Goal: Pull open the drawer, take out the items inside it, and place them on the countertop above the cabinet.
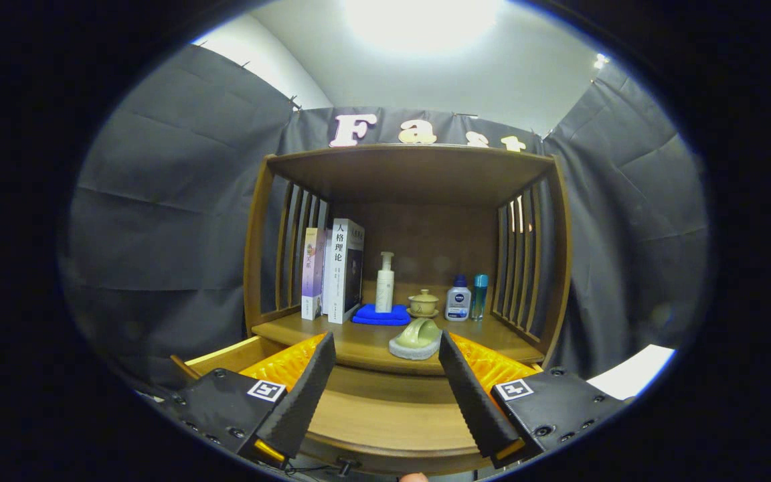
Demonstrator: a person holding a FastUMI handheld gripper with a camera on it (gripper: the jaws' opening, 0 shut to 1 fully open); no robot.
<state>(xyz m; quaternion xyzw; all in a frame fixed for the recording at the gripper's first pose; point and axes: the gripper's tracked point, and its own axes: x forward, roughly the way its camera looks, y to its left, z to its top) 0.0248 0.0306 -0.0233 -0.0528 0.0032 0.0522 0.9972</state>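
Fingers (302,395) wide apart, holding nothing, just above the open drawer (385,408). Green thing (417,337) already on the countertop (365,343) above. Next, probably reach down for more.

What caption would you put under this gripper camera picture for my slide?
Open gripper above the pulled-out drawer, facing a slipper on the wooden countertop.

Ahead of your gripper (385,391), whose spread-apart fingers (305,395) show a ribbed, matt face, the cabinet (412,174) is smooth brown wood with a soft sheen. At twelve o'clock beyond them lies a blue cloth (381,314); at one o'clock stand glossy plastic bottles (458,300). The drawer (278,365) is lined with shiny, crinkled orange fabric.
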